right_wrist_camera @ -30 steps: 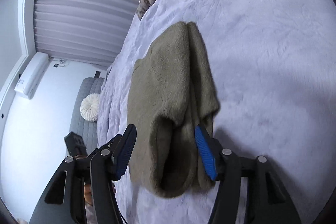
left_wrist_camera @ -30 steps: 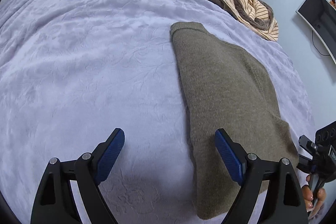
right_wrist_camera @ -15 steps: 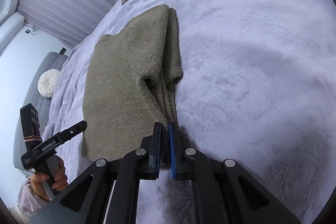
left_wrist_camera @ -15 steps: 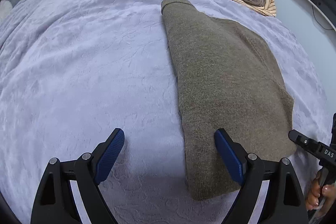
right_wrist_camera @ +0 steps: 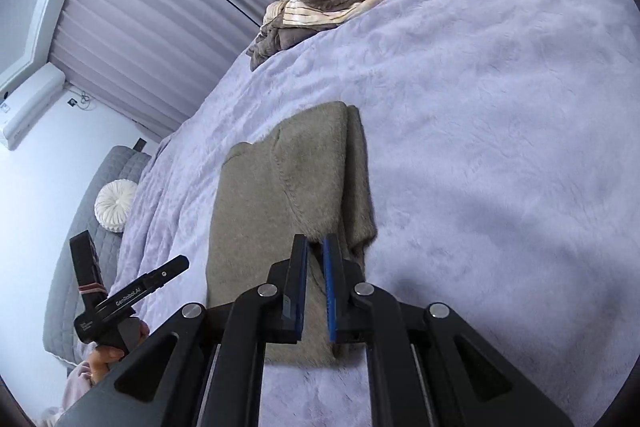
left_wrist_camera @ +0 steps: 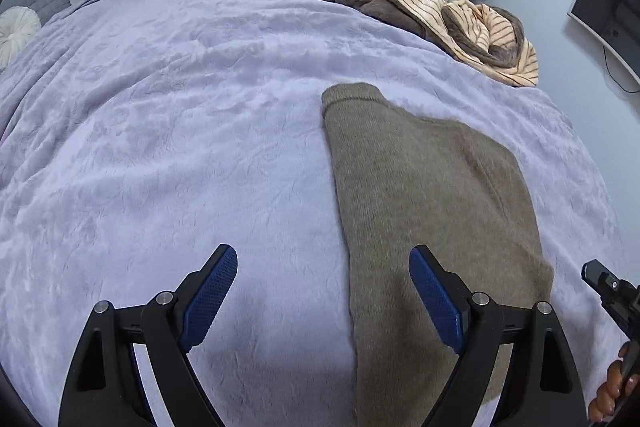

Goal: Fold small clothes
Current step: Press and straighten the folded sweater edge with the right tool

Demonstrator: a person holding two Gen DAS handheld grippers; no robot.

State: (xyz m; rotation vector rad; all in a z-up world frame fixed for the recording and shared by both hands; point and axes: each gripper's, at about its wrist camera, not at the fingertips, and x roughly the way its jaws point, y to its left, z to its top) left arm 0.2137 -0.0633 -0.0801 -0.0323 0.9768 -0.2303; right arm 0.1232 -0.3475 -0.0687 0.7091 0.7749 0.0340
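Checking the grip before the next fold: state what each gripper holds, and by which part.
The left gripper is open and holds nothing. The right gripper is nearly shut over the sweater's near edge; whether it pinches fabric cannot be told.

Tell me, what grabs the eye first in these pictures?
A folded olive sweater lies on a wide lilac blanket, with the right tool nearly closed at its near edge. The left tool hangs wide open above the sweater's left edge. A rumpled striped clothes pile sits at the far side.
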